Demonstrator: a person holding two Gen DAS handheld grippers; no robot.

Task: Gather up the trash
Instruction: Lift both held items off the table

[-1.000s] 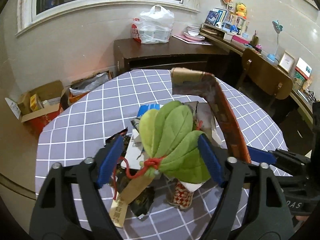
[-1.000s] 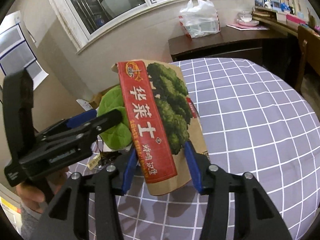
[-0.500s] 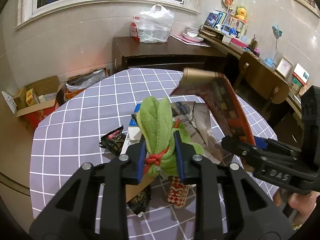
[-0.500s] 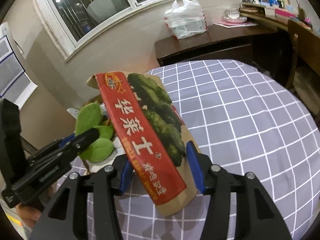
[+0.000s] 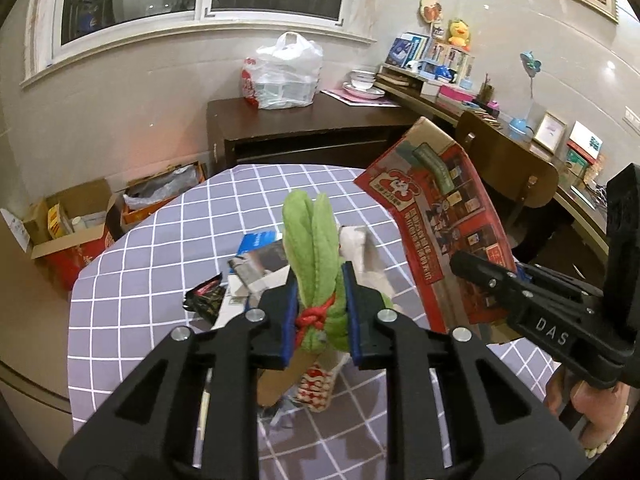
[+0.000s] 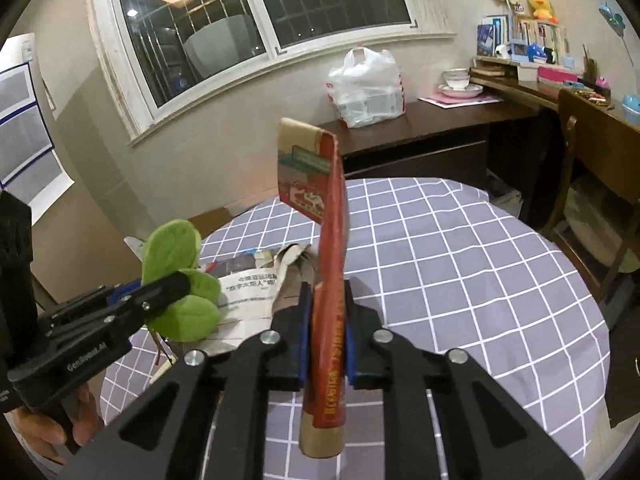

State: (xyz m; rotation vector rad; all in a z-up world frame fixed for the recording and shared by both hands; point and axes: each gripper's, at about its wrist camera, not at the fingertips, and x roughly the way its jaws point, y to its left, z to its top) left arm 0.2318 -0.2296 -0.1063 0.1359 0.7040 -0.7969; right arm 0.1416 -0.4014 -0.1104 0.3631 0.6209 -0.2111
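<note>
Left wrist view: left gripper [image 5: 318,316] closing on soft green felt leaf bundle [image 5: 316,256]; right gripper [image 6: 325,340] closing, pinching the light, stiff red-printed cardboard box [image 6: 328,280] at its edge

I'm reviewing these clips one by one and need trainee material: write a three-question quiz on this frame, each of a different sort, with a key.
1. True or false: the left gripper has its pads pressed on the green felt leaf bundle tied with red cord.
2. Which item is between the right gripper's pads? A) white plastic bag B) flat red and brown paper package C) newspaper
3. Fill in: the round table is covered by a grey ____ cloth.

Key: 1 true; 2 B; 3 checked.
</note>
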